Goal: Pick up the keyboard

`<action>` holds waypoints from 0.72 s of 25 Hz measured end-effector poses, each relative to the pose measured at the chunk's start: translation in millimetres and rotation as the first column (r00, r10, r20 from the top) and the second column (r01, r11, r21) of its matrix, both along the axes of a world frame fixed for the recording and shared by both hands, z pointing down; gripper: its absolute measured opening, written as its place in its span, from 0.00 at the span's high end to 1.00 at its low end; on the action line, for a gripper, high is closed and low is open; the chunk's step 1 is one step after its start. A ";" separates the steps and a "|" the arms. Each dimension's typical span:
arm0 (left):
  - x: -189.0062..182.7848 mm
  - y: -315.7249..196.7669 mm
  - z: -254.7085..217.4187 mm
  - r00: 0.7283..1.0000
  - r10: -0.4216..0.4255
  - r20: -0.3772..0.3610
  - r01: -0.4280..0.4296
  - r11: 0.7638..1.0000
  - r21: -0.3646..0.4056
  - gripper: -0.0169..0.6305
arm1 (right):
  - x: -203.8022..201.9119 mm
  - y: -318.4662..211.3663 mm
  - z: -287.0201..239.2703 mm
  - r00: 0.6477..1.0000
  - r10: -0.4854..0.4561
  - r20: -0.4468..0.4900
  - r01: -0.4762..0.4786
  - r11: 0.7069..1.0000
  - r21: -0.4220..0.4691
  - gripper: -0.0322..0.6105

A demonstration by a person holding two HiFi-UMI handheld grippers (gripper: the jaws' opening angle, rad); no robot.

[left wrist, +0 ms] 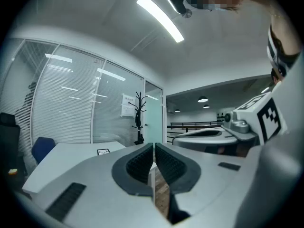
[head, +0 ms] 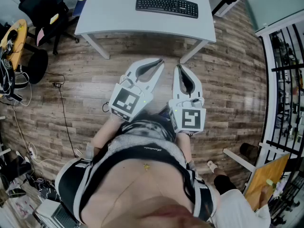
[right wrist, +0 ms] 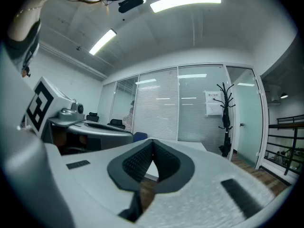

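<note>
Head view, keyboard [head: 166, 5] on table [head: 114, 13], L gripper [head: 160, 61] & R gripper [head: 179, 67] over wood floor [head: 228, 80], fingers clenched, nothing held

The left tool [head: 159, 61] and the right tool [head: 179, 67] are smooth, pale grey wedges. Each has dark ribbed pads [left wrist: 140, 164] in black surrounds and a white cube [head: 127, 101] with black square markers at the rear. The person wears a black garment [head: 71, 184] with white-striped edging and grey checked cloth [head: 142, 131].
</note>
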State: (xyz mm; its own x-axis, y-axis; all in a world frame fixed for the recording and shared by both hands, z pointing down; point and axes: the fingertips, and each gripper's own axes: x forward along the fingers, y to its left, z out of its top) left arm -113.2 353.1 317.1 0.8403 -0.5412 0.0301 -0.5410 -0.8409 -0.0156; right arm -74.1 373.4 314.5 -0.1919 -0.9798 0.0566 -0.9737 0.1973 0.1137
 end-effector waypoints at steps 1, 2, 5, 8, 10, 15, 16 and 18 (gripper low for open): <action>0.3 -0.1 0.4 1.000 0.000 -0.005 0.000 1.000 0.004 0.95 | 0.9 0.2 0.0 1.000 0.002 0.002 -0.002 1.000 0.005 0.95; 0.5 -0.2 0.9 1.000 0.001 -0.010 -0.001 1.000 0.005 0.95 | 1.6 0.4 0.2 1.000 0.004 0.004 -0.004 1.000 0.008 0.95; -1.1 -1.7 4.2 1.000 0.002 -0.025 -0.002 1.000 -0.013 0.95 | 2.6 0.1 2.7 1.000 0.008 0.003 -0.008 1.000 0.004 0.94; -2.8 -2.7 10.7 1.000 0.003 -0.013 -0.003 0.999 -0.036 0.95 | 3.4 0.6 5.7 1.000 0.007 0.012 -0.007 1.000 -0.009 0.89; -4.0 -2.8 13.6 1.000 0.006 -0.006 -0.006 0.999 -0.041 0.95 | 4.0 1.4 7.1 1.000 0.010 0.013 -0.010 1.000 -0.012 0.89; -5.6 -2.8 15.2 1.000 0.018 -0.021 -0.019 0.998 -0.060 0.94 | 2.6 2.2 11.7 1.000 0.011 0.019 -0.011 1.000 -0.022 0.87; -5.6 -1.8 16.0 0.999 0.024 -0.021 -0.025 0.998 -0.064 0.94 | 1.7 2.8 12.9 1.000 0.012 0.020 -0.011 1.000 -0.026 0.87; -5.9 0.5 17.5 0.999 0.036 -0.020 -0.037 0.997 -0.067 0.91 | -0.3 4.4 15.1 1.000 0.013 0.019 -0.013 0.999 -0.035 0.86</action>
